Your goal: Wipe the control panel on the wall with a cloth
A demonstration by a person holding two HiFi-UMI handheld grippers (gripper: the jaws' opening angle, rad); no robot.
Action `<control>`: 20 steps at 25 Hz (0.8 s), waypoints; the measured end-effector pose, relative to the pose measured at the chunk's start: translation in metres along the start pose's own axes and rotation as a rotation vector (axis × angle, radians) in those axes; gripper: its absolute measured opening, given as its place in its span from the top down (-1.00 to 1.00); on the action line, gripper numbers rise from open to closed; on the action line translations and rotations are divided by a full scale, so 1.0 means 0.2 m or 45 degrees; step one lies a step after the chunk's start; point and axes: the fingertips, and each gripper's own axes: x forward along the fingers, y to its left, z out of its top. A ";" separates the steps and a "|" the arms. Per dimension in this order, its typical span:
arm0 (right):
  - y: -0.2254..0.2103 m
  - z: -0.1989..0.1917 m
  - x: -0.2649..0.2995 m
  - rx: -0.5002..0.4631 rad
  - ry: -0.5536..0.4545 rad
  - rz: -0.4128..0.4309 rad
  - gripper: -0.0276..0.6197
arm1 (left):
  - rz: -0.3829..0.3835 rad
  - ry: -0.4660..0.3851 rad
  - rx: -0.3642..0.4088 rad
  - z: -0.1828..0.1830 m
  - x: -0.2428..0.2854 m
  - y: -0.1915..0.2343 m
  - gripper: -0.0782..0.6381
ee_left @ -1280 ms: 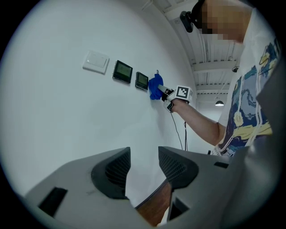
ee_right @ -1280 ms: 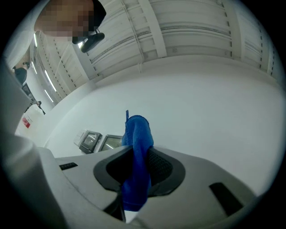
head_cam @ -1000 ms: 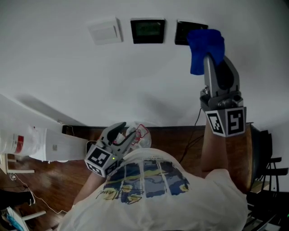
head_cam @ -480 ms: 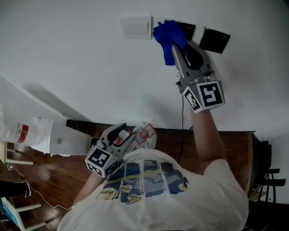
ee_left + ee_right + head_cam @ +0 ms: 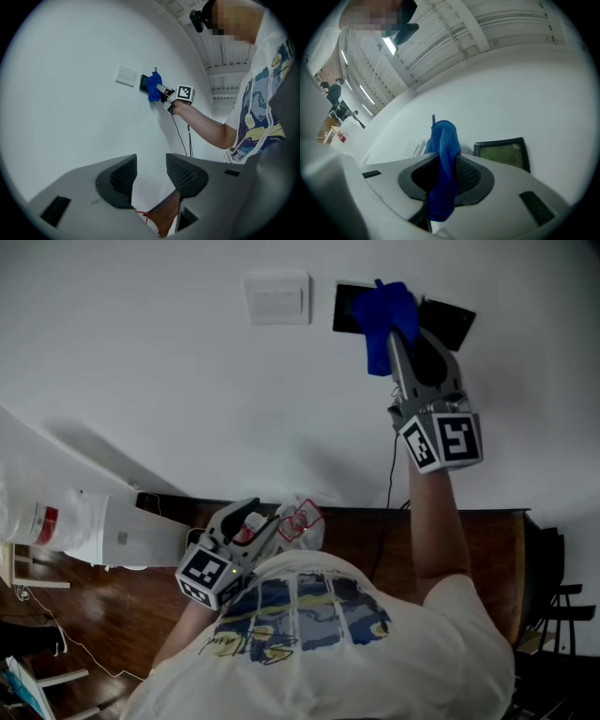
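Two dark control panels sit side by side on the white wall, the middle panel (image 5: 347, 307) and the right panel (image 5: 450, 322). My right gripper (image 5: 397, 332) is raised to them, shut on a blue cloth (image 5: 383, 317) that presses on the wall across the gap between the panels. In the right gripper view the blue cloth (image 5: 443, 159) hangs between the jaws, and a panel with a lit display (image 5: 502, 152) is just to its right. My left gripper (image 5: 251, 521) hangs low near my chest, open with nothing in it (image 5: 150, 176).
A white switch plate (image 5: 277, 298) is mounted left of the panels. A thin black cable (image 5: 390, 488) drops down the wall to a brown wooden surface (image 5: 366, 531). A crumpled plastic bag (image 5: 302, 521) lies by the left gripper. White boxes (image 5: 112, 526) stand at the left.
The right gripper swept the cloth left from the right panel onto the middle one, then back right a little. The left gripper stayed put.
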 end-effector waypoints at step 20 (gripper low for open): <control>-0.75 0.00 -0.44 -0.054 0.035 -0.226 0.62 | -0.110 0.027 0.029 0.09 0.46 -0.31 0.29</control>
